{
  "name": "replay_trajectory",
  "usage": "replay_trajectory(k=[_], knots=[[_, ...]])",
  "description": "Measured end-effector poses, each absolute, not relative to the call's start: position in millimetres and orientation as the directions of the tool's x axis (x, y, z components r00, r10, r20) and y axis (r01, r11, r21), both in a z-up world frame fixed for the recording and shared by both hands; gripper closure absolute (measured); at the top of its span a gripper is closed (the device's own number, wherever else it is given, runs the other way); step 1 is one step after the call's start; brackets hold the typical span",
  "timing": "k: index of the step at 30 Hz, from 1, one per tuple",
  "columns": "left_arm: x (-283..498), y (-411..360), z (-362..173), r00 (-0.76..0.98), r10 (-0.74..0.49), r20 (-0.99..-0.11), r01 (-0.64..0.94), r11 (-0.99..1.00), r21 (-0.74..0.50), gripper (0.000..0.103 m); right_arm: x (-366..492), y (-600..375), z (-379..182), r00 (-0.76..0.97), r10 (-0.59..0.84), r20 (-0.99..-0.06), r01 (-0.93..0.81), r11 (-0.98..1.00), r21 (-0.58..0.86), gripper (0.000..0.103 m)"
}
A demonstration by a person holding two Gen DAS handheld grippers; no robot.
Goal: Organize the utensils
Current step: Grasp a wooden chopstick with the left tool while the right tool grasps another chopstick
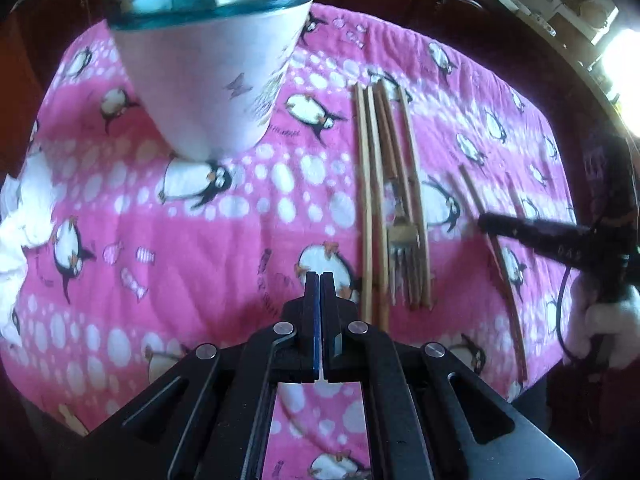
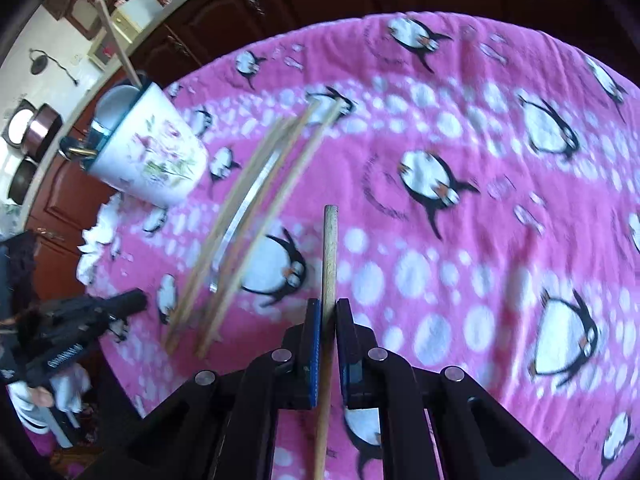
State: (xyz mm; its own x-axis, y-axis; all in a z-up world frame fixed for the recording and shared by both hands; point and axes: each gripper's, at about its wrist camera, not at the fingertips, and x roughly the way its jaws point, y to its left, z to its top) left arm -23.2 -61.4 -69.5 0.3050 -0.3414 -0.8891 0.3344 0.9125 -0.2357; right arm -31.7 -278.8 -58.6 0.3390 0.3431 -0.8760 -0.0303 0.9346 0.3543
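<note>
A white flowered cup (image 1: pixel 208 80) with a blue rim stands on the pink penguin cloth, ahead and left of my left gripper (image 1: pixel 320 280), which is shut and empty. Several wooden chopsticks (image 1: pixel 370 200) and a metal fork (image 1: pixel 402 236) lie side by side to its right. My right gripper (image 2: pixel 327 308) is shut on a single chopstick (image 2: pixel 330 248) held above the cloth; it also shows in the left wrist view (image 1: pixel 486 222) at the right. In the right wrist view the cup (image 2: pixel 148 152) holds one chopstick (image 2: pixel 118 46), and the loose chopsticks (image 2: pixel 240 224) lie to the left.
The pink penguin cloth (image 1: pixel 200 248) covers a round table with dark wooden cabinets behind. A crumpled white tissue (image 1: pixel 24 216) lies at the table's left edge, also visible in the right wrist view (image 2: pixel 98 240).
</note>
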Motion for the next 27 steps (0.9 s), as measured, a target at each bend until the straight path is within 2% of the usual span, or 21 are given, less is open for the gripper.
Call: replay_trajectory(k=[5,10,16,21,27], knots=[[-8,-92,-74,0.293,-0.373,-0.881,0.375,0.892,-0.253,0.101,-33,-281,-61,0.343,0.360,-0.868,-0.002,0.924,0.383,0.096],[10,-114,-87,0.273,-0.348,-0.897,0.388,0.893,-0.229,0.096,-35,-279,-60,0.341,0.363,-0.867,0.003,0.922,0.387,0.096],[18,-117,-90,0.257,-0.328,-0.909,0.384,0.898,-0.215,0.099,-30,-282,-66,0.338,0.374,-0.864,0.024,0.914,0.405,0.096],[4,-103,-87,0.268,-0.331,-0.905,0.380,0.899,-0.217,0.099,-28,-281,-67,0.338,0.374,-0.864,0.026,0.914,0.406,0.096],[-39,-56,-77,0.240,-0.323,-0.915,0.395,0.894,-0.212,0.099,-40,-268,-59,0.303,0.387,-0.871,-0.061,0.920,0.387,0.096]])
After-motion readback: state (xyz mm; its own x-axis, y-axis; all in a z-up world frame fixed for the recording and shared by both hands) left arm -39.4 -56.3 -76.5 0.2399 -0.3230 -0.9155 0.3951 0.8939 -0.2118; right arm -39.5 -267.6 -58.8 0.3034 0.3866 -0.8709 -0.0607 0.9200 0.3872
